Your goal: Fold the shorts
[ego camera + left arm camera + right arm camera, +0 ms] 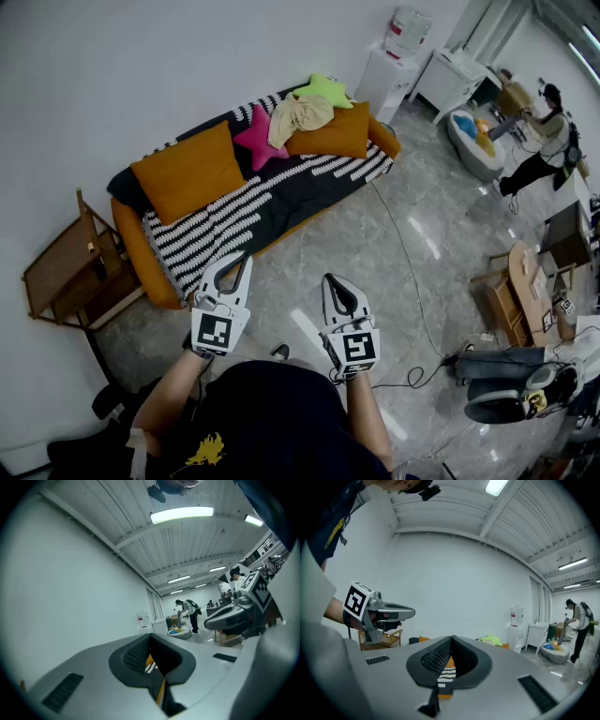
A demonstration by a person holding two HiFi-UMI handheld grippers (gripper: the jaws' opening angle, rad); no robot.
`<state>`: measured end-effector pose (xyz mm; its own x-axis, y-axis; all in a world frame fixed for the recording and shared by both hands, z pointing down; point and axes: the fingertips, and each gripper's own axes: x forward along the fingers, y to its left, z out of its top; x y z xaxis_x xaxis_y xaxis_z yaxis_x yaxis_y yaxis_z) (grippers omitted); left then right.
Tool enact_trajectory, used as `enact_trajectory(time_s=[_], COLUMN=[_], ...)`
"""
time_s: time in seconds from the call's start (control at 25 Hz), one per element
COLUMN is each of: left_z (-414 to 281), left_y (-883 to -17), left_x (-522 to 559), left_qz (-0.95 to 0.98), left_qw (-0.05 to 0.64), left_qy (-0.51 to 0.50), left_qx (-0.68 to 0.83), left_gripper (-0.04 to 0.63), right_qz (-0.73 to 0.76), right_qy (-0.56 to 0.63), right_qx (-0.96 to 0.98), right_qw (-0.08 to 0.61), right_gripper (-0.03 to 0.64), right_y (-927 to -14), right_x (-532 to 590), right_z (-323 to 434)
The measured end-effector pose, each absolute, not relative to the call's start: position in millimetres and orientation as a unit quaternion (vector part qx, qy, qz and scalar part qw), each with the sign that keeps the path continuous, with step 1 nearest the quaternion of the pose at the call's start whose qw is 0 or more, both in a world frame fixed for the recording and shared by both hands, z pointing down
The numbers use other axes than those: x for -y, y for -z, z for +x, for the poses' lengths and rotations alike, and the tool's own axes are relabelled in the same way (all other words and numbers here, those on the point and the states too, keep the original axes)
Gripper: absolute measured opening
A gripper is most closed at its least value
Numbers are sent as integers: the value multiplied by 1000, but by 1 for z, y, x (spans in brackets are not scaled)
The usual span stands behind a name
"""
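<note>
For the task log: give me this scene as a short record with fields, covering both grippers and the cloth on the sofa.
Left gripper: shut, empty, held over the floor
Right gripper: shut, empty, beside the left one
Sofa: orange, striped cover, ahead of both grippers
Beige cloth: crumpled on an orange cushion, probably the shorts
Folding: not started

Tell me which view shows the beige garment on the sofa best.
Head view: the beige garment lies crumpled on the sofa, fully visible. The right gripper view shows only the green pillow beside it, not the garment. The left gripper view shows just a sliver of sofa beyond its jaws.
</note>
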<state>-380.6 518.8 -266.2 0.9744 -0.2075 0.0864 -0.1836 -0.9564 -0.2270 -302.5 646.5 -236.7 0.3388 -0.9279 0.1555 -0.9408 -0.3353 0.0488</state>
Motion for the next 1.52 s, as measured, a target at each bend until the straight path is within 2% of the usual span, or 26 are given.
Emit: enact_trajectory(time_s=[0.16, 0.44, 1.0, 1.08, 1.16, 1.24, 1.32, 1.4, 1.52], left_z=[-373, -390, -364, -361, -356, -350, -347, -345, -343], left_y=[270, 262, 268, 268, 269, 271, 271, 268, 264], left_x=[-527, -517, -540, -543, -546, -550, -558, -567, -573], left_qz=[-983, -988, -989, -988, -988, -988, -988, -988, -986], left_qw=[158, 110, 125, 135, 143, 140, 130, 131, 143], left_qy=[50, 65, 47, 46, 42, 46, 61, 68, 78], left_qx=[-78, -89, -66, -57, -50, -49, -49, -40, -27], left_gripper=[12, 12, 15, 82, 107, 175, 229, 252, 289], right_qz=[826, 851, 870, 871, 869, 870, 873, 875, 879], right_qy=[-45, -15, -18, -23, -19, -5, -2, -25, -47], right_qx=[558, 521, 488, 486, 490, 489, 483, 478, 471], right_qw=[62, 69, 73, 72, 64, 62, 68, 72, 59], right_gripper=[14, 15, 17, 17, 109, 211, 255, 299, 410], right_y=[246, 260, 265, 269, 279, 286, 280, 265, 254], right_x=[-649, -659, -700, -707, -712, -714, -720, -727, -733], right_z=[-294, -292, -268, -270, -277, -281, -280, -277, -270])
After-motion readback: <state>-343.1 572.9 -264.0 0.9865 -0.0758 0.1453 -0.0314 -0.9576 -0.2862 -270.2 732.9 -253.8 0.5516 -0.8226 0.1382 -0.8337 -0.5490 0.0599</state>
